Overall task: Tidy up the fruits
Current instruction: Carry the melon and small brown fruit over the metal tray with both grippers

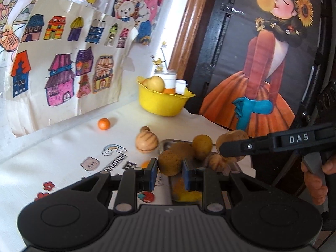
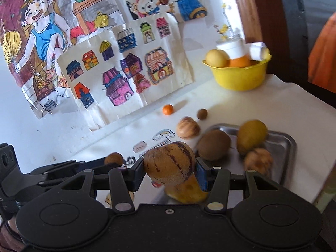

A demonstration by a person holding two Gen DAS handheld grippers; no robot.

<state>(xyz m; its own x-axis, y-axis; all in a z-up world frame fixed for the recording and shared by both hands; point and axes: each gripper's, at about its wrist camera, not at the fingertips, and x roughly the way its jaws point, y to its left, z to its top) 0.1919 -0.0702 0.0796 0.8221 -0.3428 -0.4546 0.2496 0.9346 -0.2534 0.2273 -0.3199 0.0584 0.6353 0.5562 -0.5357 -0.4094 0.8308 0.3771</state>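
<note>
Though both gripped — rough kiwi (image 1: 169,163), smooth striped melon (image 2: 169,163)

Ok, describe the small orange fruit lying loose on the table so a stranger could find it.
Start at the yellow bowl by the wall, then look left along the white table. The small orange fruit lies alone below the house drawings. It is the only bright orange ball outside the bowl; its neighbours are brown.

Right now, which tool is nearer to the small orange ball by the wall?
Left, I think. The left tool, gripping a brown fruit, is just before the orange ball; the right tool sits further right.
</note>
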